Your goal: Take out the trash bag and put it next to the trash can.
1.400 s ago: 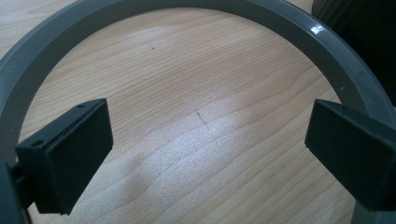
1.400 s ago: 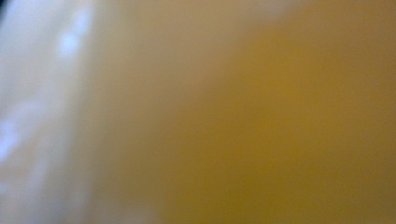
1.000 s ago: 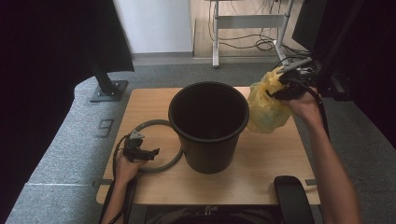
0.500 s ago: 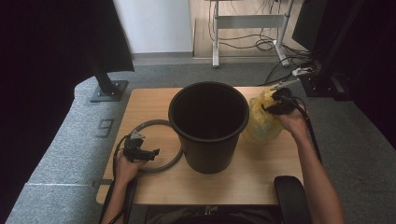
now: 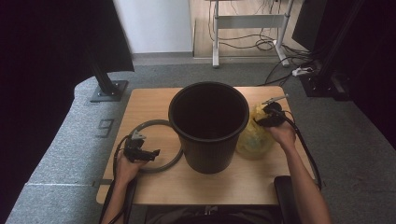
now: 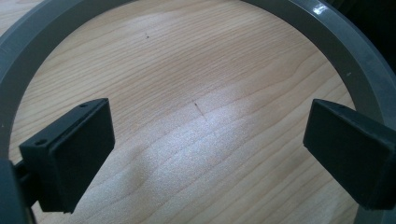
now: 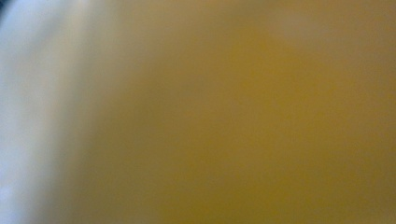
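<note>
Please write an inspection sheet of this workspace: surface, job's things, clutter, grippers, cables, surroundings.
Surface: wooden table, light grain, no marks seen.
Job's things: black bin upright at the middle; yellow bag on the table to its right, touching it; grey ring flat to its left.
Clutter: nothing seen.
Grippers: left gripper open above the ring, fingers wide apart over bare wood. Right gripper on top of the bag; its jaws have just been opening; grip cannot be told, as the right gripper view is a yellow blur.
Cables: one trails from each gripper; more lie on the floor behind.
Surroundings: grey carpet, metal frame legs, dark curtains.
</note>
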Demonstrator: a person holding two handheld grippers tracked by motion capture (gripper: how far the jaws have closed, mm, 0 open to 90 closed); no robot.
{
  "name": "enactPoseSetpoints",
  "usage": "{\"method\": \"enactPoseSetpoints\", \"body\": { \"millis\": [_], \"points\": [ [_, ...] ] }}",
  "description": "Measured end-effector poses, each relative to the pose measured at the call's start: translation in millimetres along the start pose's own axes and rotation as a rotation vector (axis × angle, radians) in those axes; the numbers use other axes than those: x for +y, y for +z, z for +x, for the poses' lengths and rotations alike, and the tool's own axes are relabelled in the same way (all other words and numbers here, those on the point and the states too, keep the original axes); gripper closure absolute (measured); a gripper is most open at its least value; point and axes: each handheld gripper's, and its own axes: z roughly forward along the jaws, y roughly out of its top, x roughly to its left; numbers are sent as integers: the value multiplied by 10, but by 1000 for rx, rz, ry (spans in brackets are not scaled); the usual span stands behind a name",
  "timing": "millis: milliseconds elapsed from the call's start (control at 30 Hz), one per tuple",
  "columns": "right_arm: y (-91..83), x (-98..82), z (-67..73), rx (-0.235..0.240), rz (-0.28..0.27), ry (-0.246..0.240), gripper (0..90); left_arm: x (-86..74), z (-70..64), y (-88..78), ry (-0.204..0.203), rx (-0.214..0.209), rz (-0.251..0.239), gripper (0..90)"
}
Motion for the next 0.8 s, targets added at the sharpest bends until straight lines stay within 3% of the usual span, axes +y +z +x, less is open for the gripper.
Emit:
{"method": "enactPoseSetpoints", "body": {
  "millis": [267,667,800],
  "points": [
    [276,15,9,5,-10,25,654,2,-12,14,7,1,7,22],
    [644,211,-141,-90,-79,71,649,0,-11,14,8,-3,4,32],
    [734,237,-169,-94,-83,95,619,-2,-2,3,5,-10,1,32]
  ]
}}
